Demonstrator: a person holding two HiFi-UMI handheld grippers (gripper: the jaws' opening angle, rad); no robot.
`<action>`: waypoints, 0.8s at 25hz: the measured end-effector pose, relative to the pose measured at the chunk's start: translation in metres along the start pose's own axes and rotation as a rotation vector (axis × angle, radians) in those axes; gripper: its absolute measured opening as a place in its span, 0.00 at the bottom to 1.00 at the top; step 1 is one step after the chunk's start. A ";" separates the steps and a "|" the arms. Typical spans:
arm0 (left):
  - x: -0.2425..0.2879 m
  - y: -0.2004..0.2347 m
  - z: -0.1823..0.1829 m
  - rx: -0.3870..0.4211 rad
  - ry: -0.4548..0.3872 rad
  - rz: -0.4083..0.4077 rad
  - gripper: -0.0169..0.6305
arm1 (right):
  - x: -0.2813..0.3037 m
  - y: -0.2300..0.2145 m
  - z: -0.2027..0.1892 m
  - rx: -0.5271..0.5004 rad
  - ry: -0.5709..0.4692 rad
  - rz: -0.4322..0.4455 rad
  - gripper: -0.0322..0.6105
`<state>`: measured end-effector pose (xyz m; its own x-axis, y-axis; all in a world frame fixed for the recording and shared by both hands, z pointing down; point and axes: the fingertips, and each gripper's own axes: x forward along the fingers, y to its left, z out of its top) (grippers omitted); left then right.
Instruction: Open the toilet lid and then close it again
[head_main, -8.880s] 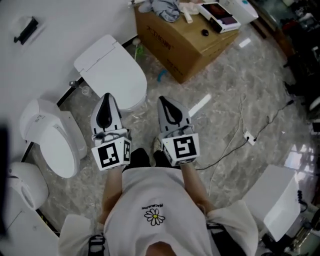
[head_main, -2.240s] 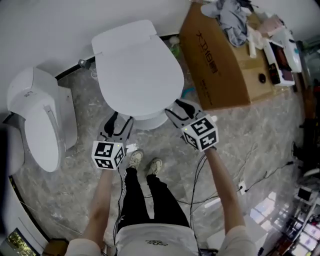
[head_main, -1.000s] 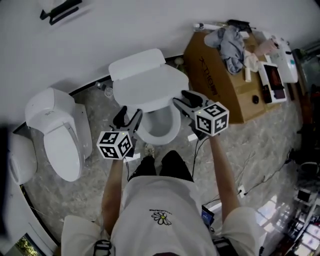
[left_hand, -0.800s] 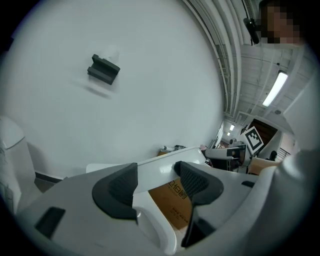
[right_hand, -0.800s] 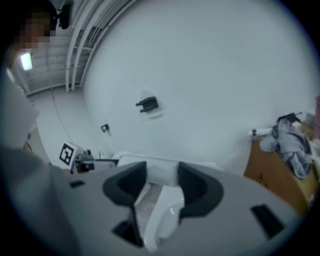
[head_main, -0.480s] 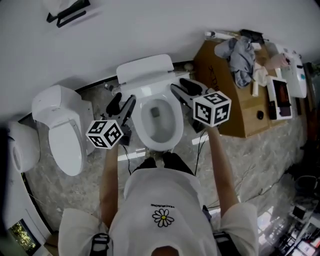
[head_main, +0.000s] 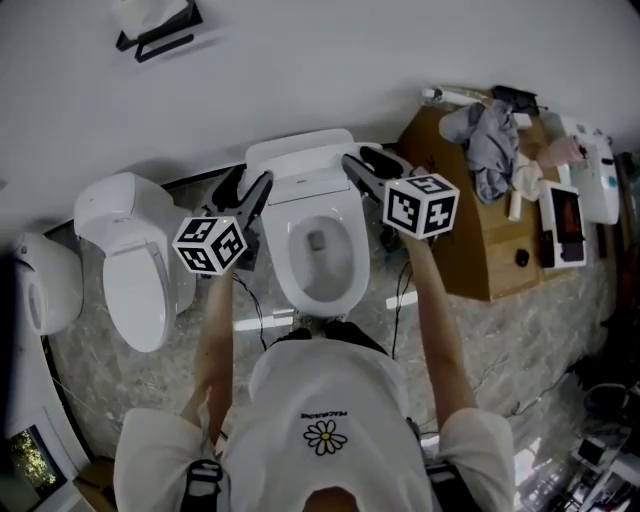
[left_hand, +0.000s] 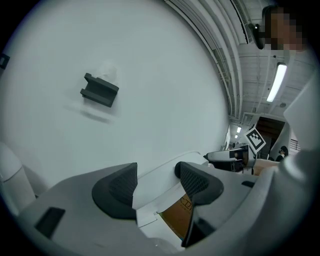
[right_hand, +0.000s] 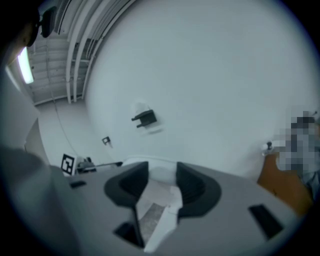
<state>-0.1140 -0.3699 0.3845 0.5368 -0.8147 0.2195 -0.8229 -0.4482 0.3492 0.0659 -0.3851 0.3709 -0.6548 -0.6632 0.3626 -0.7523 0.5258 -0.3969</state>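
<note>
In the head view the white toilet lid (head_main: 298, 160) stands upright against the wall, and the seat and bowl (head_main: 320, 252) lie uncovered. My left gripper (head_main: 244, 190) is at the lid's left edge and my right gripper (head_main: 362, 166) at its right edge. In the left gripper view the jaws of the left gripper (left_hand: 156, 181) stand wide apart, with the lid's white edge (left_hand: 162, 172) running between them. The right gripper (right_hand: 162, 183) has just been closing a little. Its jaws are still apart, with the lid's edge (right_hand: 167, 212) low between them.
A second white toilet (head_main: 135, 265) stands to the left and another fixture (head_main: 40, 285) at the far left. A cardboard box (head_main: 480, 240) with clothes and small items sits to the right. A black bracket (head_main: 160, 35) hangs on the wall. Cables (head_main: 398, 295) trail on the marble floor.
The lid went from half raised to fully upright against the wall. Both grippers rose and moved toward the wall with it, and the whole bowl now shows.
</note>
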 end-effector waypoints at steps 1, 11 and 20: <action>0.003 0.002 0.003 0.004 -0.004 0.005 0.46 | 0.003 -0.001 0.004 0.003 -0.004 0.000 0.36; 0.032 0.028 0.035 0.074 -0.006 0.053 0.46 | 0.037 -0.016 0.037 0.042 0.011 -0.004 0.36; 0.060 0.052 0.059 0.110 -0.013 0.088 0.46 | 0.069 -0.031 0.064 0.063 0.005 -0.006 0.36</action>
<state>-0.1354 -0.4643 0.3618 0.4594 -0.8573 0.2325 -0.8827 -0.4114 0.2271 0.0489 -0.4811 0.3537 -0.6504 -0.6635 0.3698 -0.7506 0.4871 -0.4464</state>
